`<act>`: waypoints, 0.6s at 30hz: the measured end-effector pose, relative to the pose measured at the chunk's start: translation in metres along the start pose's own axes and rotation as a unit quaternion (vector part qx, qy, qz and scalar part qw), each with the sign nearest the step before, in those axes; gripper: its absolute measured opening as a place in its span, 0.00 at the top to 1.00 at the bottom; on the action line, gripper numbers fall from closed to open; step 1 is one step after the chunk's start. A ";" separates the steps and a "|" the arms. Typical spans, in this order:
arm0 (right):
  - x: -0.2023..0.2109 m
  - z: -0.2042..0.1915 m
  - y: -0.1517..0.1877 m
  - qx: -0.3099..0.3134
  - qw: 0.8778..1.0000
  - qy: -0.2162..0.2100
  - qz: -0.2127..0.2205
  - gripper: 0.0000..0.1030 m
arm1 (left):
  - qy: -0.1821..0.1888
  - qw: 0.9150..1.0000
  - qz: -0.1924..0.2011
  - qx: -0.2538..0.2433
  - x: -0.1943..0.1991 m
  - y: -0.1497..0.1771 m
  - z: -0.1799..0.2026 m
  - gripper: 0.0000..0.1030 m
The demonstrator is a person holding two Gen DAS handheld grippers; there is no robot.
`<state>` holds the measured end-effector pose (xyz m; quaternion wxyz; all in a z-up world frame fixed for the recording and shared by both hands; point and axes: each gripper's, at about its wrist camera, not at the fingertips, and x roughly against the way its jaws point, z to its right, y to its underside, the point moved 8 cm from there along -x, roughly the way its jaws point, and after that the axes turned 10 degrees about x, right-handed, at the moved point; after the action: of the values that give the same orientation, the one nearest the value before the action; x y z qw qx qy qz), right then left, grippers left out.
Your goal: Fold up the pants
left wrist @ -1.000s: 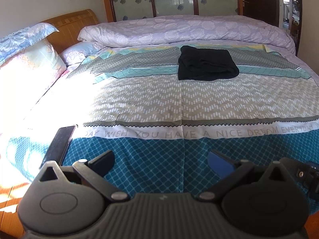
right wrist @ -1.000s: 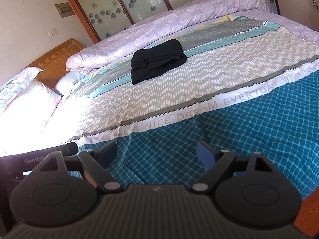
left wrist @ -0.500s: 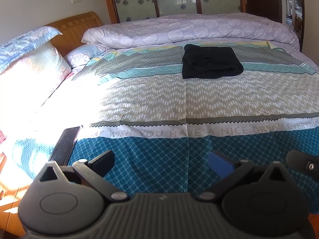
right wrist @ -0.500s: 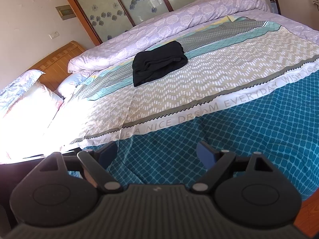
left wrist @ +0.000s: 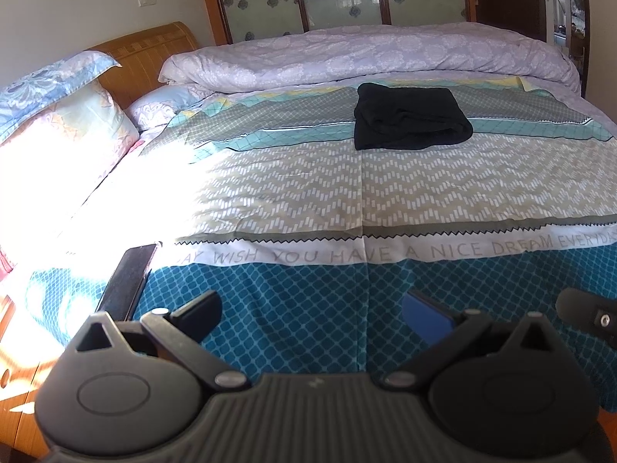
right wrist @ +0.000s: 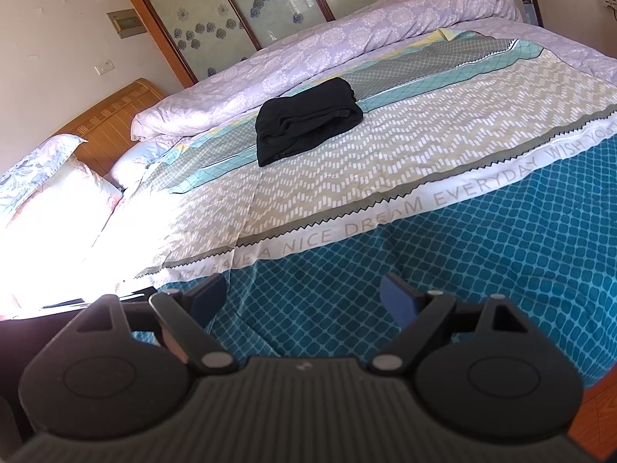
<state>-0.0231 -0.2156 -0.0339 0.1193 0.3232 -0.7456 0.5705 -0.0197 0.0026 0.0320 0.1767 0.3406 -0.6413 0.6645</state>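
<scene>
Black pants [left wrist: 410,121] lie folded into a compact bundle on the far middle of the bed, seen in the right wrist view as the same black pants [right wrist: 306,125]. My left gripper [left wrist: 312,310] is open above the blue near edge of the bedspread, far from the pants, with nothing between its fingers. My right gripper [right wrist: 304,295] is also open and empty, over the same blue band. Part of the right gripper's body [left wrist: 590,318] shows at the right edge of the left wrist view.
A dark phone [left wrist: 129,281] lies near the bed's left front edge. Pillows [left wrist: 50,131] and a wooden headboard [left wrist: 150,48] are at the left. A rolled lilac duvet [left wrist: 366,56] runs along the far side. Wooden floor [left wrist: 15,378] shows at lower left.
Both grippers have drawn back slightly from the bed, staying open. The folded pants have not moved. The other gripper's body has slid out of the right wrist view's left side.
</scene>
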 end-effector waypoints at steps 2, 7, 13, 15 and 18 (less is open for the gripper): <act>0.000 0.000 0.000 0.001 1.000 0.000 0.000 0.14 | -0.001 1.000 0.000 -0.001 0.000 0.000 0.000 0.00; 0.000 0.000 0.000 0.000 1.000 0.000 0.000 0.14 | -0.005 1.000 0.000 -0.004 -0.001 0.001 0.000 0.00; 0.000 0.000 0.001 -0.001 1.000 0.000 0.000 0.14 | -0.003 1.000 0.003 -0.005 0.001 0.000 0.000 0.00; 0.000 0.000 0.001 -0.001 1.000 0.000 -0.001 0.14 | -0.003 1.000 0.005 -0.006 0.001 -0.001 0.000 0.00; 0.000 -0.001 0.001 -0.001 1.000 0.000 -0.001 0.14 | -0.004 1.000 0.008 -0.006 0.002 -0.002 0.000 0.00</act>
<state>-0.0236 -0.2148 -0.0345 0.1201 0.3235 -0.7460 0.5696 -0.0199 0.0023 0.0344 0.1710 0.3372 -0.6487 0.6604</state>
